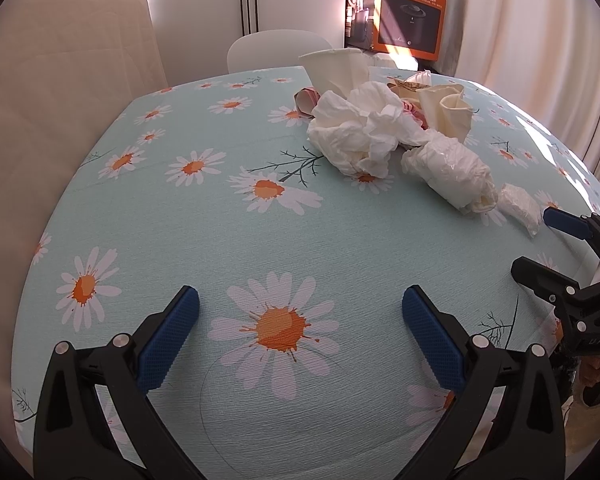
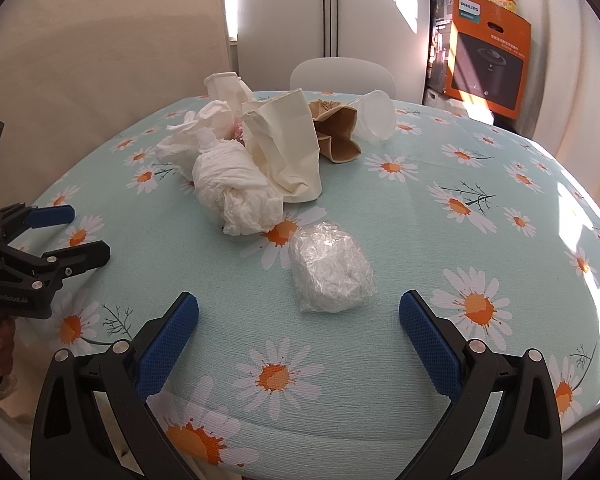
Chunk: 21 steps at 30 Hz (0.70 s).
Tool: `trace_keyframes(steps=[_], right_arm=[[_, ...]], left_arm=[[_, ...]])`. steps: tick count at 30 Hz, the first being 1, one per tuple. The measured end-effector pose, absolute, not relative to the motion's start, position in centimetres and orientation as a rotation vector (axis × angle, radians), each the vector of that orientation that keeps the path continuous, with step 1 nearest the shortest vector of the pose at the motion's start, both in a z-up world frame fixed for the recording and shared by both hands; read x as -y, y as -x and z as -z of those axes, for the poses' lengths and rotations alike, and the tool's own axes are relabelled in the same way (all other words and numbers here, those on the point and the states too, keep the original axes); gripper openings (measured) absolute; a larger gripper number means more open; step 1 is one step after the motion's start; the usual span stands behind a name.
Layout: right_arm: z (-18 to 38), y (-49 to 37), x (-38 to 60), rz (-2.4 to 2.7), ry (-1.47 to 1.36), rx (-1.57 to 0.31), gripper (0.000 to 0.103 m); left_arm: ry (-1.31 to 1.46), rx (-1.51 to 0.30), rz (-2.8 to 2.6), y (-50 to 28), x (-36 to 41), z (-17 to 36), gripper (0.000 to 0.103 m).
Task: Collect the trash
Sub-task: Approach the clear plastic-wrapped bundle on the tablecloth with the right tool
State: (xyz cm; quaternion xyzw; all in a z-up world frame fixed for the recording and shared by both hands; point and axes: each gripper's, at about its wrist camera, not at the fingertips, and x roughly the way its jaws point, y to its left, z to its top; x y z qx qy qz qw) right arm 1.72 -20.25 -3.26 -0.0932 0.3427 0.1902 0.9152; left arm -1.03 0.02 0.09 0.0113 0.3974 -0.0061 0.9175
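So, nothing is gripped yet. The right gripper (image 2: 299, 316) is held over the near edge of the daisy-print pale blue worktop (image 2: 440, 216), its blue-padded fingers (image 2: 168, 344) spread wide and empty, and the small clear crinkled plastic-wrapped bundle (image 2: 330, 268) is lined up just ahead of them, closer to the gap's middle than to either pad. The left gripper (image 1: 300, 318) is also spread wide with nothing in it, parked above bare cloth near the same near edge, well apart from any trash.

The rest of the trash is heaped toward the far edge: crumpled white tissue wads (image 2: 236, 192), a squashed cream paper cup (image 2: 288, 148), a brown paper bag (image 2: 336, 132) and a clear plastic cup (image 2: 374, 116) lying on its side. No bin or bag to drop things into is seen in either view.

What could go sideways, as a guess: the plastic bundle looks slick and squishy, so it could be squeezed out forward if the fingers are closed too near its front edge. The tablecloth could be pinched too if the approach is too low. The tissue wad sits just behind it, so it may get nudged by an overshoot.
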Motion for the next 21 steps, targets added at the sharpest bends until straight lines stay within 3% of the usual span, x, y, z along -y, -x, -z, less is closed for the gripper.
trace_keyframes(steps=[21], right_arm=[[1.3,-1.9,21.7,-0.350,0.105,-0.631,0.096]], left_arm=[[-0.008,-0.710,-0.045,1.4,-1.2,-2.8,0.099]])
